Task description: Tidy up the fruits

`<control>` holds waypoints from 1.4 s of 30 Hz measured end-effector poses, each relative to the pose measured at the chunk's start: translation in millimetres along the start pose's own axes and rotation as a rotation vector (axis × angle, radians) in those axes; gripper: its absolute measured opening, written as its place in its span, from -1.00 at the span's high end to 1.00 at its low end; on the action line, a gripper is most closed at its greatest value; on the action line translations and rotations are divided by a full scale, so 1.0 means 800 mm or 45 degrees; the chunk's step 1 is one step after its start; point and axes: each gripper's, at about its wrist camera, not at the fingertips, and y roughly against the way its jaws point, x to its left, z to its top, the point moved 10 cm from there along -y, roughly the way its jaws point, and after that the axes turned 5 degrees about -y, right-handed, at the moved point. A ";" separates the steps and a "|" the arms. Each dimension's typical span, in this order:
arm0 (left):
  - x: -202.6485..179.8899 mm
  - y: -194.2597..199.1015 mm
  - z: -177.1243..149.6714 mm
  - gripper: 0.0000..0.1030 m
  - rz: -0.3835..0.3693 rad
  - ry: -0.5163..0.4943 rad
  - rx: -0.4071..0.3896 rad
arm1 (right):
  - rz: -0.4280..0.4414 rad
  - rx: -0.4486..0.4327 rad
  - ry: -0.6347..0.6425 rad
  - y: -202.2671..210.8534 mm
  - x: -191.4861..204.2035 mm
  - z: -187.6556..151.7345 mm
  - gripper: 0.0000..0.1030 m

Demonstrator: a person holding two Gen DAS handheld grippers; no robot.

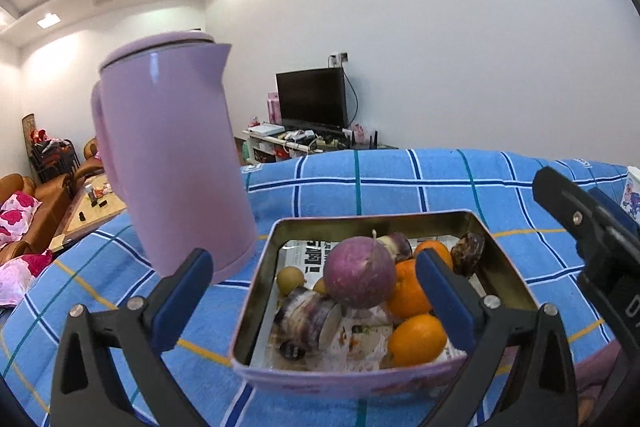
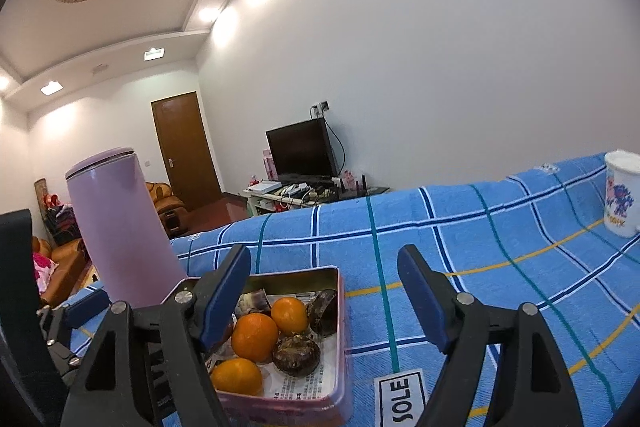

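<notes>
A pink tin box (image 1: 260, 291) lined with newspaper sits on the blue checked cloth. In it lie a large purple round fruit (image 1: 358, 273), several oranges (image 1: 416, 341), a small yellow-green fruit (image 1: 290, 277) and dark brown fruits (image 1: 468, 253). My left gripper (image 1: 316, 289) is open and empty, hovering just above the box. The box also shows in the right wrist view (image 2: 340, 331), with oranges (image 2: 254, 337) and a dark brown fruit (image 2: 296, 355). My right gripper (image 2: 324, 299) is open and empty, above the box's right edge.
A tall lilac kettle (image 1: 172, 163) stands just left of the box; it also shows in the right wrist view (image 2: 120, 227). A white printed mug (image 2: 622, 199) stands at the far right. A TV (image 1: 312, 99) and sofa are beyond the table.
</notes>
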 end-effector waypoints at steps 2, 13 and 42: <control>0.006 0.007 -0.002 -1.00 0.012 0.009 -0.011 | -0.009 -0.013 0.020 0.008 0.003 0.000 -0.50; 0.022 0.025 -0.008 -1.00 0.054 0.047 -0.043 | -0.050 -0.096 0.078 0.047 0.012 0.002 -0.50; 0.020 0.031 -0.008 -1.00 0.061 0.028 -0.066 | -0.076 -0.098 0.052 0.054 0.004 0.004 -0.50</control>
